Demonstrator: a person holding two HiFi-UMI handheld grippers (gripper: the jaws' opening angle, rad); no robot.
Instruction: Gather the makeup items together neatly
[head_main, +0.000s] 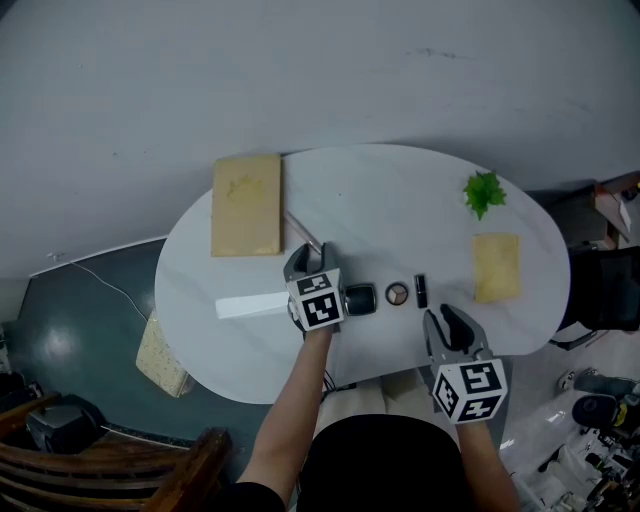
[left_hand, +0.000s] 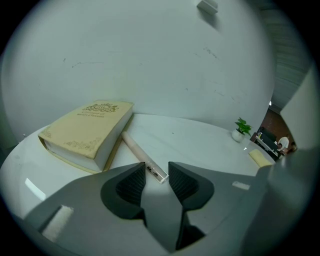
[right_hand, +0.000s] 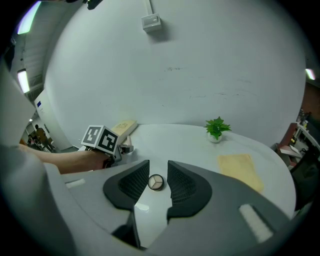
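A pale pink tube with a clear cap (head_main: 303, 234) lies beside the cream book (head_main: 246, 204) on the white oval table (head_main: 380, 200). My left gripper (head_main: 309, 256) is at the tube's near end. In the left gripper view the clear cap end (left_hand: 156, 171) lies in the gap between the open jaws of the left gripper (left_hand: 157, 171), and no pad presses on it. A dark square compact (head_main: 360, 298), a round compact (head_main: 397, 294) and a black lipstick (head_main: 421, 290) sit in a row. My right gripper (head_main: 446, 322) is open and empty near the front edge, with the round compact (right_hand: 155, 182) ahead of it.
The cream book (left_hand: 87, 131) stands close to the left of the tube. A yellow pad (head_main: 496, 266) and a small green plant (head_main: 484, 192) are at the table's right. A wooden chair (head_main: 110, 470) is on the floor at left and a black chair (head_main: 605, 290) at right.
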